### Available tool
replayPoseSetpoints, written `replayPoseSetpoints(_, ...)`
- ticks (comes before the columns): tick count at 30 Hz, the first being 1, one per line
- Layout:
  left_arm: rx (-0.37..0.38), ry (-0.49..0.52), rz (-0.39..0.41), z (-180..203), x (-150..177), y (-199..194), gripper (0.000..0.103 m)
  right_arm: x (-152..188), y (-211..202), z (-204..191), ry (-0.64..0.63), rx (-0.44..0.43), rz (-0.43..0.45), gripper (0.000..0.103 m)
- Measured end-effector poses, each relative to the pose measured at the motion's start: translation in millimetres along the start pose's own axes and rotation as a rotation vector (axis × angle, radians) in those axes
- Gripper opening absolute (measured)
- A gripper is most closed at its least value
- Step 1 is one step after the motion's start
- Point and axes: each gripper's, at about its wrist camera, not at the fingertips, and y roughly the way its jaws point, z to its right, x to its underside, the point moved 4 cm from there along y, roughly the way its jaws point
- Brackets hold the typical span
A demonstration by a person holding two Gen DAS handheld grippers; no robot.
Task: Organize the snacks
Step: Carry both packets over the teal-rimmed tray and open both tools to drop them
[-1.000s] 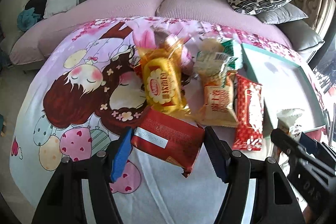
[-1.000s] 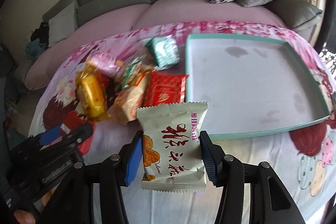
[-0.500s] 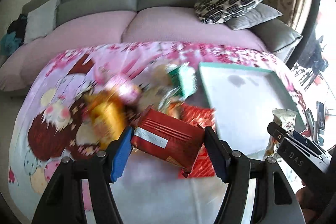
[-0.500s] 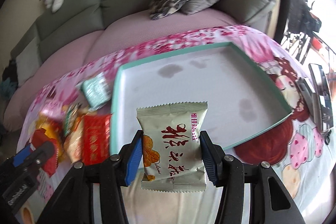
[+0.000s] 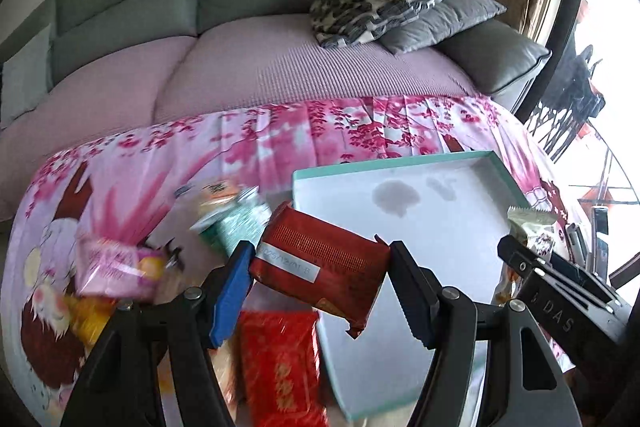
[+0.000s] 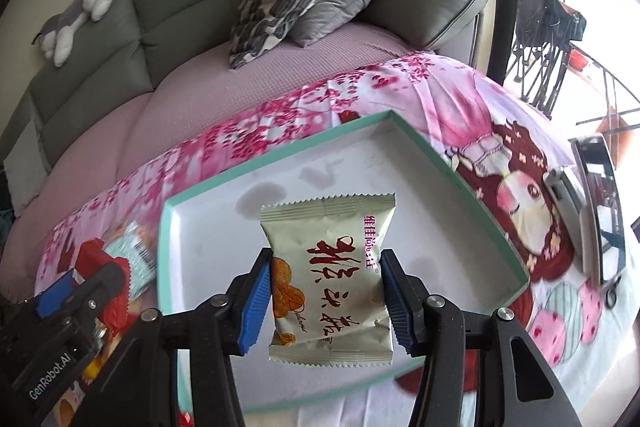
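**Operator:** Report the state of both grippers.

**Technician:** Your left gripper (image 5: 320,287) is clamped on a dark red snack packet (image 5: 324,269). The blue pads press its two short ends, and the packet hangs tilted, clear of the cloth, above the near left corner of the teal-rimmed tray (image 5: 392,167). Your right gripper (image 6: 324,297) is clamped on a cream snack packet (image 6: 330,277) with red lettering; the pads grip its left and right edges, and it hangs upright over the white tray floor.

**Operator:** Where are the remaining snacks?

**Technician:** They lie on the pink printed cloth (image 5: 320,139), left of the tray. You see a bright red packet (image 5: 280,367) nearest, just beside the tray's left wall, a green-and-white packet (image 5: 236,223) farther off, and a pink packet (image 5: 116,267) to the left. Motion blur softens this group, so the yellow item under the pink packet is probably another snack, but you cannot confirm it.

**Operator:** Tray contents?

**Technician:** Only grey stains show on its floor.
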Motion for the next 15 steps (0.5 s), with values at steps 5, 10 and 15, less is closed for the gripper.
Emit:
replayPoseSetpoints(5,0.022,-0.015,-0.072,8,-12,38,0.069,-22,31,3,-0.017,0.026,-0.048,0.055)
replayPoseSetpoints(10,0.013,-0.002,-0.123,16,-18,70,0.069,-36,63,0,-0.058,0.047,-0.095,0.055)
replayPoseSetpoints(15,0.004,0.028,-0.14,25,-28,93,0.069,-45,88,-3,-0.083,0.06,-0.129,0.055)
